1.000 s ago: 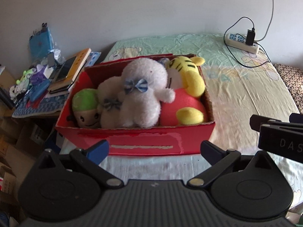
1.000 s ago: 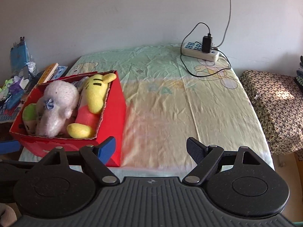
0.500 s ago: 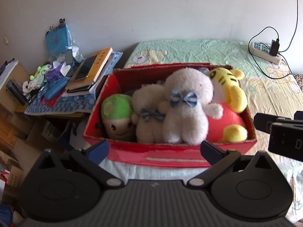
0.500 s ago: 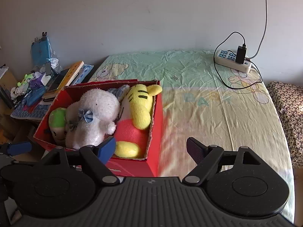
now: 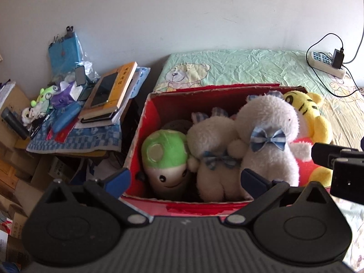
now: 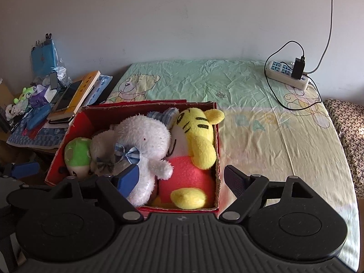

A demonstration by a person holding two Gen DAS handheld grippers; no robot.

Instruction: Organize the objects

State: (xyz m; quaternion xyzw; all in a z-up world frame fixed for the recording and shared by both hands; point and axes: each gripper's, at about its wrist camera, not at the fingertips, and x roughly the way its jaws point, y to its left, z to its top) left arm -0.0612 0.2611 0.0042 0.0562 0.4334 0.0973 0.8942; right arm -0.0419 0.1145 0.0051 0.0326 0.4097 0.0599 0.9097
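Observation:
A red cardboard box sits at the left edge of the bed, packed with plush toys: a green mushroom, two white rabbits with blue bows, and a yellow tiger in red. My left gripper is open and empty, over the box's near wall. My right gripper is open and empty, above the box's near right corner. The right gripper also shows at the right edge of the left wrist view.
A cluttered side table with books, a phone and small toys stands left of the box. A power strip with charger lies at the bed's far right. The bedsheet is bare to the right. Cardboard boxes sit on the floor.
Both grippers have moved left and closer to the box, so it now fills more of each view. Both stay open. The toys have not moved.

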